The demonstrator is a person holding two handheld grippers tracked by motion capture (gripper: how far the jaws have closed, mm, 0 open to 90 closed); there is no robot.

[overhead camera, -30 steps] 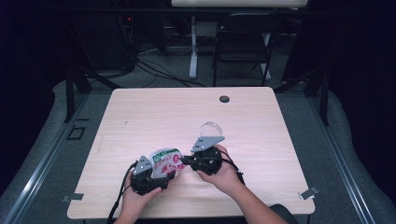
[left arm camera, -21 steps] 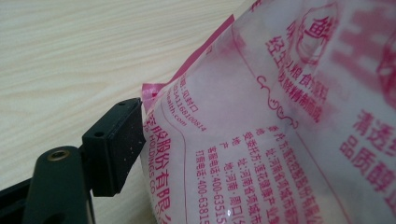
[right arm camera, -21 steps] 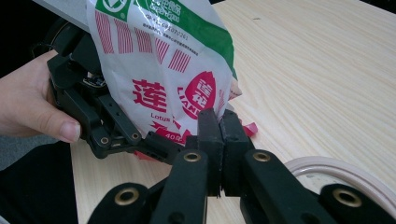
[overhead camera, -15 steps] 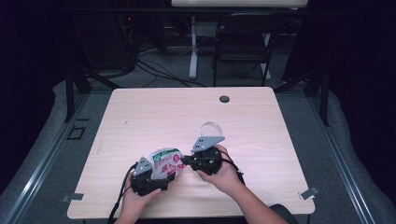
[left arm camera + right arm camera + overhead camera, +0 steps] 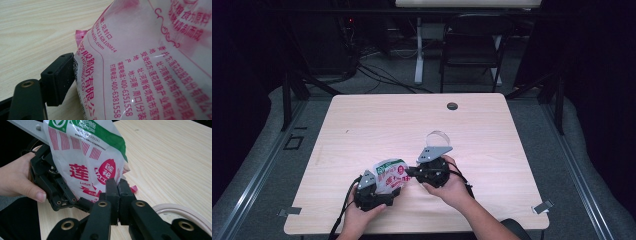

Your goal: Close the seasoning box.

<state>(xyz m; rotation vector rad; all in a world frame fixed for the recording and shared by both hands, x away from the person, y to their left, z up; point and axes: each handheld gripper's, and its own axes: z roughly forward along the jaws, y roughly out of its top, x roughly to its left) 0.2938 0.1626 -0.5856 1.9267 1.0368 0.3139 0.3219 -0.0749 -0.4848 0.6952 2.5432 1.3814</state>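
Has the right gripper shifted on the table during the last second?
No. In the high view the right gripper sits at the same spot relative to the table's dark grommet hole, clamped on the bag.

Table point(image 5: 362, 120) evenly lit, surroundings dark — close-up bag point(image 5: 150, 62) soft, slight glare.

Lab, dark curtains point(image 5: 592, 60), floor cables point(image 5: 377, 75)
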